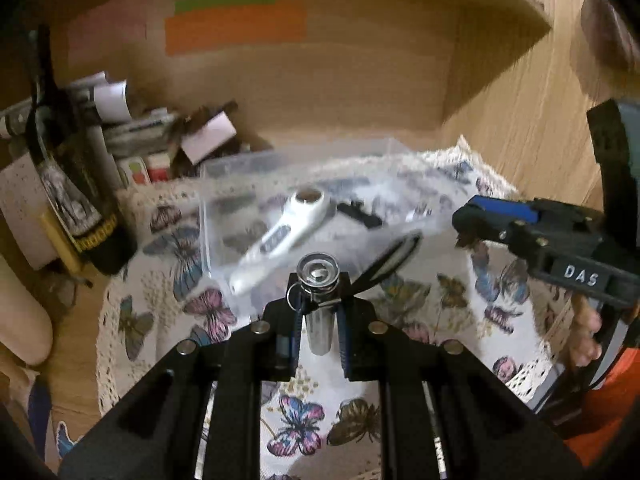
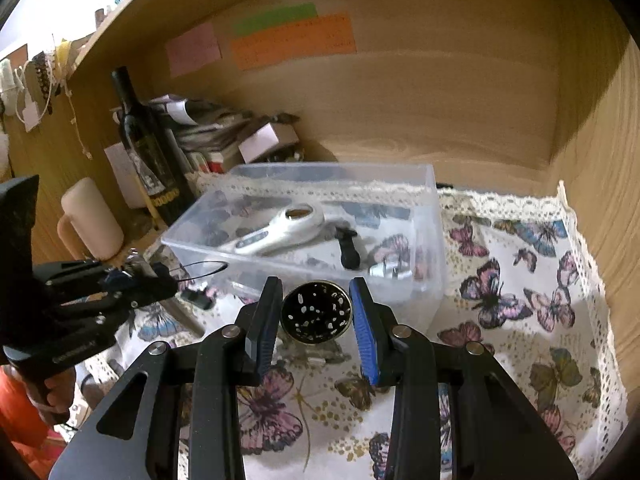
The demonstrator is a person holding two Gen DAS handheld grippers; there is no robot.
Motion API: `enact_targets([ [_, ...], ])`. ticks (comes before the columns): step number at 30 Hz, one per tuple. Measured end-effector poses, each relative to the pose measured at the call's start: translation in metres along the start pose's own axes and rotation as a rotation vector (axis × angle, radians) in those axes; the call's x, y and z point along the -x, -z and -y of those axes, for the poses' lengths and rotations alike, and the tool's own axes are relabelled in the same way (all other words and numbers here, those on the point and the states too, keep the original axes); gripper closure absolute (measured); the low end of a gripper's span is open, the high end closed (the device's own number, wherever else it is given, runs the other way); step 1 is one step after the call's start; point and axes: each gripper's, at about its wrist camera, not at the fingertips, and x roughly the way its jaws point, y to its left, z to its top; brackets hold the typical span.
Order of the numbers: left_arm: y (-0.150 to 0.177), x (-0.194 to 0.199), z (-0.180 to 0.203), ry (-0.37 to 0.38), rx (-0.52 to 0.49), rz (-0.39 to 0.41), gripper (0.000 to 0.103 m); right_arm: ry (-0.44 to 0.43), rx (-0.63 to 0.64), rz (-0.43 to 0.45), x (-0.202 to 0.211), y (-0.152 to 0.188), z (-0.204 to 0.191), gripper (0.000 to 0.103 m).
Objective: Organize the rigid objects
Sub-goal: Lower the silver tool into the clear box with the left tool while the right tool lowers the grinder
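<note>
My left gripper is shut on a small silver flashlight with a key ring and a black wrist loop, held just in front of the clear plastic bin. In the right wrist view the left gripper sits left of the bin. My right gripper is open around a round black perforated disc lying on the butterfly cloth. The bin holds a white handheld device, a black part and a silver plug.
A dark wine bottle, a cream mug, stacked papers and boxes stand at the back left. Wooden walls close the alcove behind and on the right. Coloured notes are on the back wall.
</note>
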Motion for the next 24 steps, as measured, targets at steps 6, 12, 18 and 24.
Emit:
enact_targets([
  [6,-0.019,0.012,-0.005,0.013,0.011,0.070,0.088,0.001,-0.028,0.056,0.009,-0.015,0.004,0.071],
  [12,-0.046,0.023,-0.006,0.011,0.011,0.157,0.088,0.018,0.000,0.086,0.010,-0.030,0.002,0.071],
  [18,-0.064,0.015,-0.011,-0.002,0.026,0.184,0.088,0.024,0.010,0.090,-0.003,-0.043,0.004,0.071],
  [24,-0.067,-0.020,-0.022,-0.028,0.064,0.136,0.088,0.026,0.009,0.035,-0.034,-0.046,0.007,0.071],
])
